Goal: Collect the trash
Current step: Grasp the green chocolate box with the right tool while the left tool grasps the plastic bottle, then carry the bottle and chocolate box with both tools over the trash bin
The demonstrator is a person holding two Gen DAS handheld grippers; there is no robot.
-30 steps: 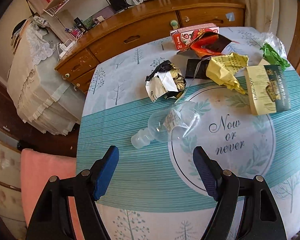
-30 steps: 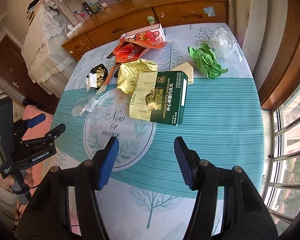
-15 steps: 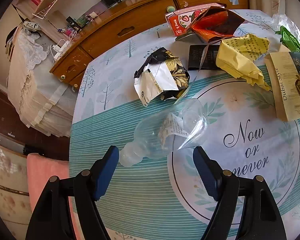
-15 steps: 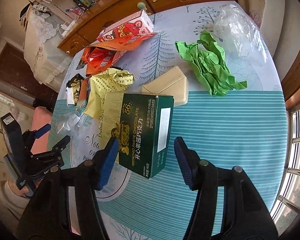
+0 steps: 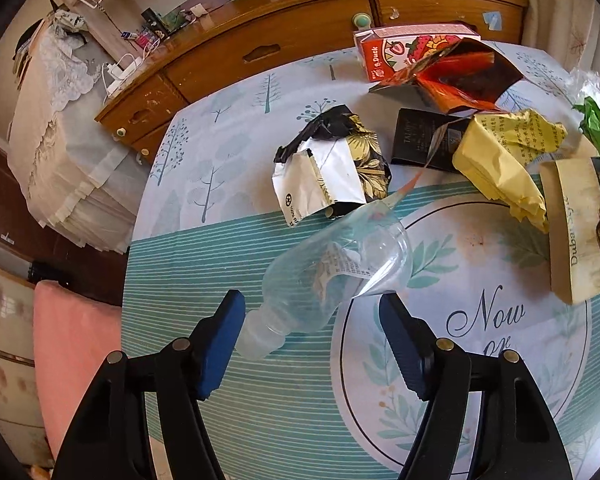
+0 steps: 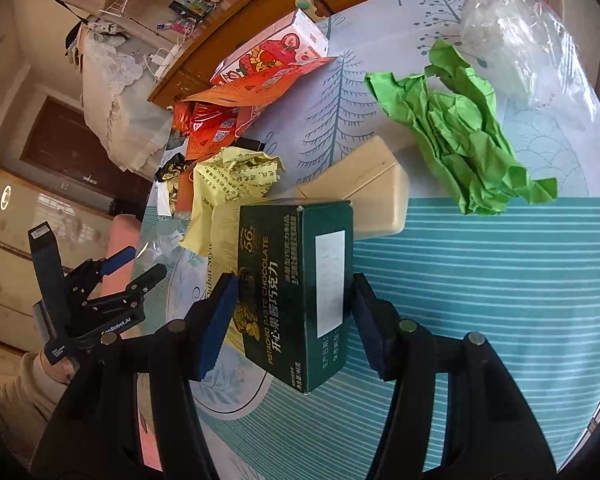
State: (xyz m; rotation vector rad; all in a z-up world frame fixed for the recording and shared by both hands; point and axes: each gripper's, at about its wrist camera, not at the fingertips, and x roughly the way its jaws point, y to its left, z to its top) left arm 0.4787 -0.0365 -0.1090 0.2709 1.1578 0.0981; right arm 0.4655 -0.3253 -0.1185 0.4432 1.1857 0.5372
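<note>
1. Trash lies strewn over the table point(image 5: 228, 248), so we work both hands at once.
2. Our left gripper point(image 5: 312, 340) is closing around the bottle point(image 5: 332, 272), not yet pinching; the bottle lies flat, neck toward us.
3. Our right gripper point(image 6: 292, 312) straddles the box point(image 6: 296, 280), pads apart; its long axis runs along the fingers.

Table point(image 5: 228, 380): bottle point(image 5: 332, 276) lying near the left edge, neck toward the viewer; crumpled wrapper point(image 5: 332, 172) just behind it. Chocolate box point(image 6: 296, 292) at centre, flat carton point(image 6: 364, 188) behind it, crumpled paper point(image 6: 456, 136) farther right. Dresser point(image 5: 260, 52) behind the table.
</note>
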